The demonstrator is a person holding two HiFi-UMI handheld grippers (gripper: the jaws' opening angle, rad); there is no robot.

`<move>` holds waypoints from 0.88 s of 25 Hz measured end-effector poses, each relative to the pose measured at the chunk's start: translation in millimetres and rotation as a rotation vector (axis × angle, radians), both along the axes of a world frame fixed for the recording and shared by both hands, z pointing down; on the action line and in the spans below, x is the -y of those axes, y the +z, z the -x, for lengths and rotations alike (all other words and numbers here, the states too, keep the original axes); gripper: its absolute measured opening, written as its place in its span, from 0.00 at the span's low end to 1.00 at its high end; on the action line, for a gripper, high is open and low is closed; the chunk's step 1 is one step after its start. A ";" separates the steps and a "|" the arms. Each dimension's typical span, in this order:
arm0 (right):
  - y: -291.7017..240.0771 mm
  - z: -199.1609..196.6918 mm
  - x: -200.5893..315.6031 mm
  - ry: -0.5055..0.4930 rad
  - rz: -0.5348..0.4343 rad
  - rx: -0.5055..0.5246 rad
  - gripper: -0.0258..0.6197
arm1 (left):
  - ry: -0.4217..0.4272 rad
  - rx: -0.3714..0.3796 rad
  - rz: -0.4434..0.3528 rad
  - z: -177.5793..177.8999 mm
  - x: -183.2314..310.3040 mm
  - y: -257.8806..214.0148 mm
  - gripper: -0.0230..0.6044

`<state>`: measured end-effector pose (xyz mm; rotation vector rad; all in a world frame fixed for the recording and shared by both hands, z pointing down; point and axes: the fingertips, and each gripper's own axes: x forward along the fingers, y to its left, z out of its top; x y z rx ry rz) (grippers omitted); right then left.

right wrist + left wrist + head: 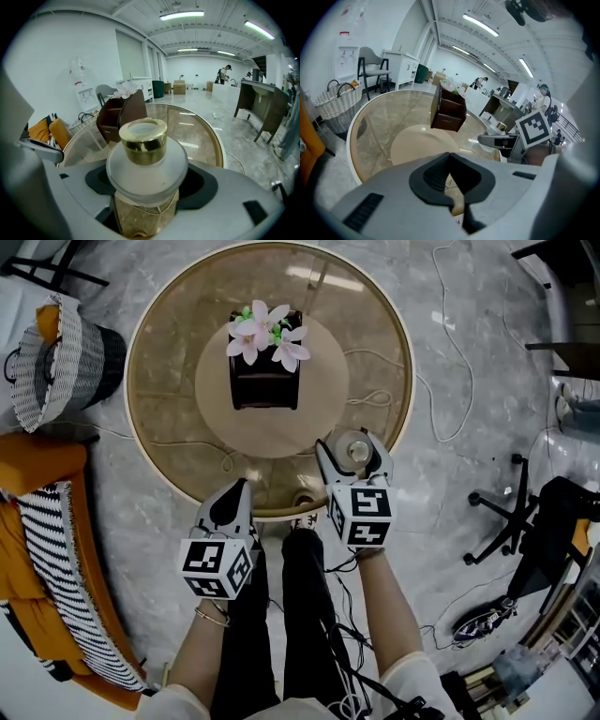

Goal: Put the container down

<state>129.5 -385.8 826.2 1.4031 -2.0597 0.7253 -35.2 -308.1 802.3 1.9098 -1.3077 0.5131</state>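
Container: the frosted white glass jar with a rounded shoulder and shiny gold cap (146, 164) stands upright between the jaws of the right gripper (352, 457). It is over the near right part of the table, just inside the rim (I cannot tell whether its foot touches the glass).
Right claw: clamped on the jar's translucent lower body, one grey jaw on each side.
Left claw: the left gripper (239, 495) has its dark-padded jaws pressed together with nothing between them. It is at the table's near edge, beside the right one but apart from it.
Table: round clear glass top with a pale beige rim (169, 381); a beige disc shows through the middle.
Centre: a glossy dark brown square box (266, 382) topped with pink-white flowers (267, 334), well apart from the jar on its far side.
Around: a white woven basket (56, 362) on the grey marbled floor at left; thin cables (450, 343) lie loose at right.
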 end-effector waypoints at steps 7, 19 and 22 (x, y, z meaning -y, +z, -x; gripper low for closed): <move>9.7 0.1 -3.5 0.000 0.015 -0.012 0.58 | -0.003 0.001 0.006 -0.1 -1.1 4.5 0.05; 14.9 1.1 -6.9 -0.016 0.003 -0.048 0.58 | -0.001 -0.002 0.008 -2.5 0.8 6.2 0.05; 17.3 2.4 -8.1 -0.028 -0.003 -0.062 0.58 | -0.002 -0.004 0.009 -3.3 0.9 6.1 0.05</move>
